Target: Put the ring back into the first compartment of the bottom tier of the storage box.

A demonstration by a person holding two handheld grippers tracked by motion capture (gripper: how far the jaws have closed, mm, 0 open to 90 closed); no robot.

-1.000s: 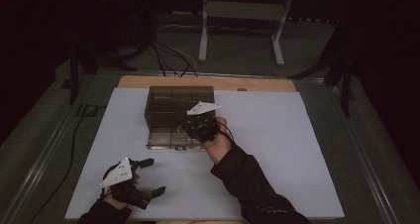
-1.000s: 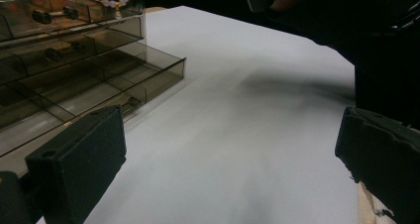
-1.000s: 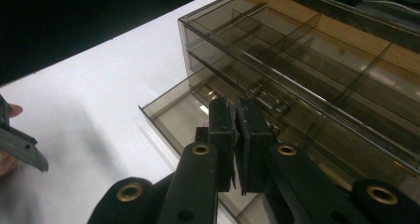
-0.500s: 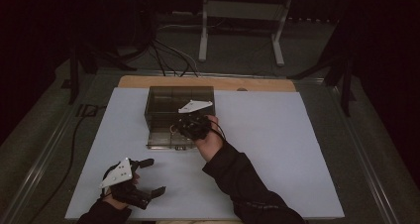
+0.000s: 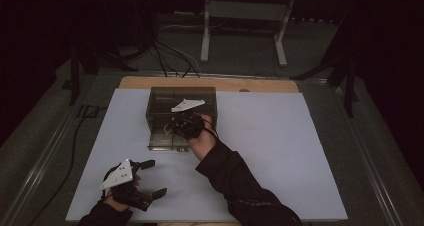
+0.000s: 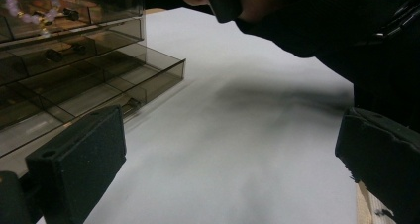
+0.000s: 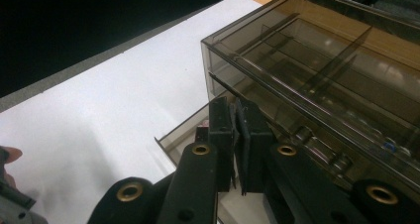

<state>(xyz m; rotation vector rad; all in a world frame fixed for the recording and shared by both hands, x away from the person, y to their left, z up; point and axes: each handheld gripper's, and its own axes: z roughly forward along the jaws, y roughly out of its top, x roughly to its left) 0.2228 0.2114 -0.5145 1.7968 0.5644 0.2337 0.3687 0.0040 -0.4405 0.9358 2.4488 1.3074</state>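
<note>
Resting at the near left of the white table cover [image 5: 280,151], the left gripper [image 5: 145,178] lay with its jaws spread wide and nothing between them; in the left gripper view the two black pads stood well apart over bare cover. Right of it and farther off, the smoky transparent drawer cabinet [image 5: 182,98] sat near the far middle of the table, with its bottom drawer [image 6: 148,78] pulled out toward the near side. A pale pink beaded piece [image 6: 22,13] showed through an upper drawer front. The right gripper [image 5: 175,126] hovered at the near face of the cabinet, its pads [image 7: 236,135] clenched together with nothing visibly between them, the tips just beside the cabinet's near edge above the open drawer.

From here, trouble seemed likeliest at the cabinet itself. It looked light and was not held by the idle left gripper, so a push or a pull on a drawer could slide the whole unit across the smooth cover. Clenched tips could also skid off the slick plastic, or catch a drawer knob [image 7: 341,159] and jam the drawer askew.
</note>
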